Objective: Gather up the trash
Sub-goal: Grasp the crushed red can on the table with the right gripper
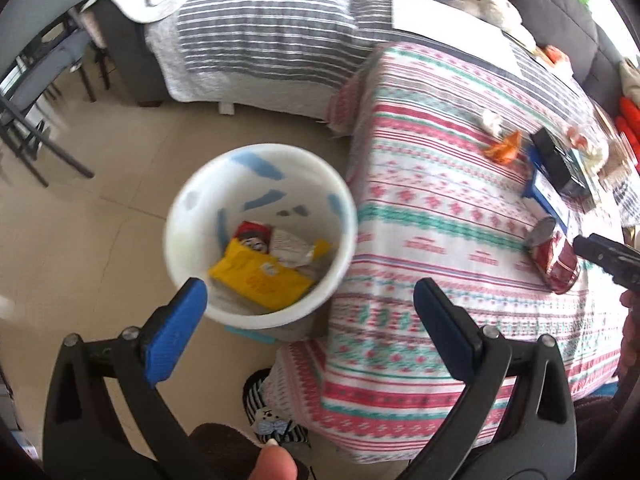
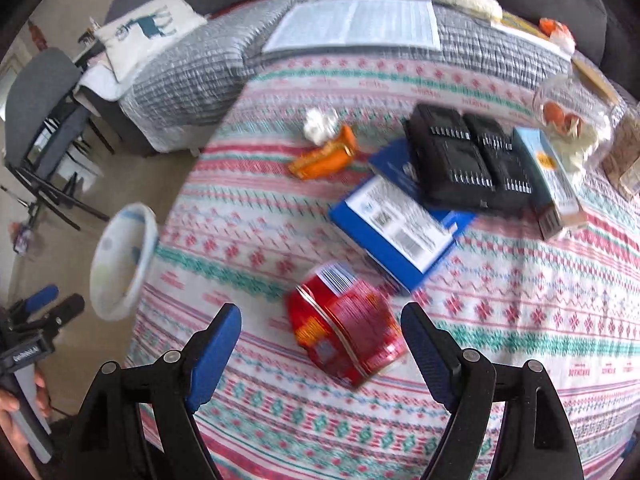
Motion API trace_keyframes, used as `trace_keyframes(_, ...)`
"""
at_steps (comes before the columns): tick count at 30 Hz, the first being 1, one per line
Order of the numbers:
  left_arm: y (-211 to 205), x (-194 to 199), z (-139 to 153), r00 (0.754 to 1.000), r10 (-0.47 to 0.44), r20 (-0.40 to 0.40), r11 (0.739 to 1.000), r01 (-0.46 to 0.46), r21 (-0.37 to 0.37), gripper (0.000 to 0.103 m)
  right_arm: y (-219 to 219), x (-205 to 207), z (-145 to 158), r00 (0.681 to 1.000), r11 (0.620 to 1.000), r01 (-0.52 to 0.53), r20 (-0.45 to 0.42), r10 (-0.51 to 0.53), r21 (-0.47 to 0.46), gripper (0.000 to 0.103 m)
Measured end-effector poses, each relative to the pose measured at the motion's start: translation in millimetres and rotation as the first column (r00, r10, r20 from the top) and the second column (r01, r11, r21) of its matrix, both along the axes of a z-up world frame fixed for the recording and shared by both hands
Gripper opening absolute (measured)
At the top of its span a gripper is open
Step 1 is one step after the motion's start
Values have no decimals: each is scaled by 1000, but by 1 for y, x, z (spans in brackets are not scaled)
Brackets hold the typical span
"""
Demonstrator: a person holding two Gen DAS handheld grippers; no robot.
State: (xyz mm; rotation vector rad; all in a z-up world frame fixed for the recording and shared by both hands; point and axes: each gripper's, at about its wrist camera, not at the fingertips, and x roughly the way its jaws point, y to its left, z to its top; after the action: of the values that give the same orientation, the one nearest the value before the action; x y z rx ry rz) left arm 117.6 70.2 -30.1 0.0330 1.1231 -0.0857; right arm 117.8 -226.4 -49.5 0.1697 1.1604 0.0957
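Right tongs spread wide, empty, crushed red can lying just beyond them.

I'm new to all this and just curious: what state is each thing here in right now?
Left gripper: open, empty.
Right gripper: open, empty, above the can.
Red can: crushed, on its side.
White bin: upright on the floor, wrappers inside.
Orange wrapper: crumpled on the tablecloth.
White paper wad: balled up.
Blue box: lying flat.
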Motion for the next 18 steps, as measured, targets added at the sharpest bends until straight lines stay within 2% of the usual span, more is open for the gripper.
trace_keyframes(5, -18, -2, 1, 1000, -31, -2, 999, 31, 6, 102, 5, 3, -19, 997, 998, -42, -70, 39, -37, 84)
trace_keyframes(9, -25, -2, 1, 1000, -30, -2, 1000, 30, 10, 102, 14, 11, -36, 990, 989, -82, -125, 67, -121, 84)
trace_keyframes(11, -26, -1, 1, 1000, -27, -4, 1000, 27, 10, 102, 16, 14, -44, 987, 988, -89, -142, 70, -130, 83)
trace_keyframes(12, -28, -1, 0, 1000, -24, -5, 1000, 24, 8, 102, 16, 16, -47, 986, 987, -91, -148, 71, -132, 82)
trace_keyframes(13, -28, 0, 0, 1000, -22, -7, 1000, 22, 6, 102, 16, 17, -49, 986, 987, -94, -151, 74, -131, 76)
trace_keyframes(18, -38, 4, 0, 1000, -19, -20, 1000, 18, -15, 102, 11, 13, -43, 988, 988, -116, -116, 104, -104, 74)
